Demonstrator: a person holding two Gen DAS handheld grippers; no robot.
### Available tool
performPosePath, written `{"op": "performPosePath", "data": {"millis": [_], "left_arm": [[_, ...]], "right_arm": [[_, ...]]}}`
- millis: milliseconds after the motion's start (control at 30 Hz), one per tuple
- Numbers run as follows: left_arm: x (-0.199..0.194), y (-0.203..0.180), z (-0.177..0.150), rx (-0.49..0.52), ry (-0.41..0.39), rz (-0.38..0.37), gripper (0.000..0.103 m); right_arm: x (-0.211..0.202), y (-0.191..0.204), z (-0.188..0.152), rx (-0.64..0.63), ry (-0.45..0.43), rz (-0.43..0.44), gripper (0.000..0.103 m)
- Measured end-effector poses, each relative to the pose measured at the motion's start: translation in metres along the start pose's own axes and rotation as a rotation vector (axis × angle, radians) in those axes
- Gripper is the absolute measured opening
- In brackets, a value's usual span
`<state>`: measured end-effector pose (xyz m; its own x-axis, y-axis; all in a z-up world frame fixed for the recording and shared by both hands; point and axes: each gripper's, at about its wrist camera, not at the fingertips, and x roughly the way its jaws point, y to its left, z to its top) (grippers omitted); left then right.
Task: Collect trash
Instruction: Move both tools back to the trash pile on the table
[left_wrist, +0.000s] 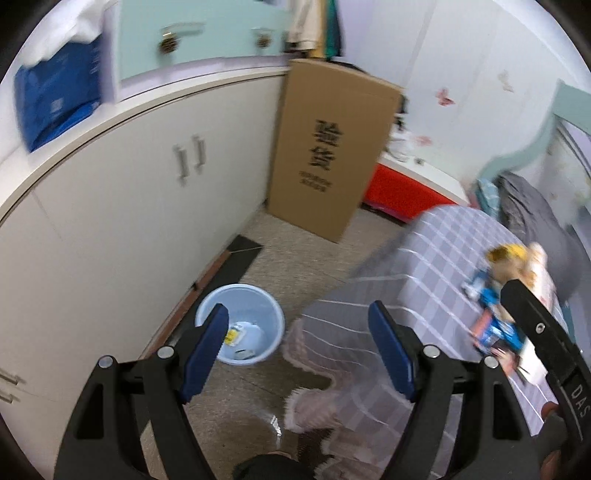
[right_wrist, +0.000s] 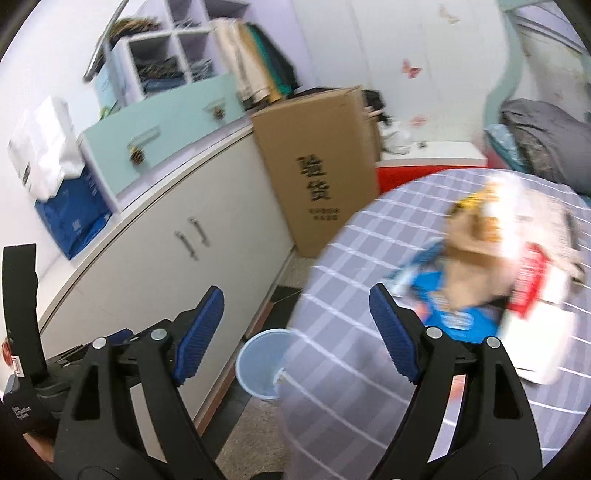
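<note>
In the left wrist view the left hand-held gripper (left_wrist: 297, 323) has its blue pads spread wide with nothing between them. Behind its left pad, at lower centre of the frame, a pale blue bin (left_wrist: 240, 325) stands on the speckled floor (left_wrist: 314, 266) just beside the white cabinet (left_wrist: 129, 206); a few scraps of trash (left_wrist: 242, 334) lie in its bottom. At the right edge, a blurred pile of wrappers and packets (left_wrist: 496, 314) rests on the checked bedspread (left_wrist: 436, 258), partly hidden by the black frame of the other tool.

In the right wrist view the right hand-held gripper (right_wrist: 297, 310) is likewise spread and empty. The same pile (right_wrist: 480, 266), blue, red, white and tan, lies on the bedspread (right_wrist: 351, 332) at right of the frame, beyond the right pad. The bin (right_wrist: 258, 358) shows at lower centre, partly covered by the edge of the bedspread. A tall cardboard box (right_wrist: 317, 166) stands against the cabinet (right_wrist: 166, 251) at upper centre.
</note>
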<state>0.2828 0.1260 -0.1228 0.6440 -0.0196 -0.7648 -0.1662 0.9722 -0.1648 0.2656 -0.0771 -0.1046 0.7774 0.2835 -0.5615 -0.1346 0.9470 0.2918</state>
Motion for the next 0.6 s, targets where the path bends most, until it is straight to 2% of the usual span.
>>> {"op": "performPosePath", "data": {"millis": [200, 367, 500, 600], "left_arm": [[-0.002, -0.069, -0.020, 0.085, 0.039, -0.087, 0.076], [0.000, -0.109, -0.030, 0.152, 0.054, -0.106, 0.076], [0.003, -0.135, -0.036, 0.192, 0.067, -0.122, 0.076], [0.006, -0.149, -0.039, 0.221, 0.074, -0.124, 0.076]], "right_arm": [[-0.050, -0.072, -0.006, 0.097, -0.062, -0.109, 0.080], [-0.073, -0.133, -0.020, 0.215, -0.073, -0.192, 0.081], [-0.067, -0.178, -0.036, 0.355, -0.003, -0.144, 0.081], [-0.057, -0.188, -0.039, 0.376, 0.027, -0.132, 0.081]]}}
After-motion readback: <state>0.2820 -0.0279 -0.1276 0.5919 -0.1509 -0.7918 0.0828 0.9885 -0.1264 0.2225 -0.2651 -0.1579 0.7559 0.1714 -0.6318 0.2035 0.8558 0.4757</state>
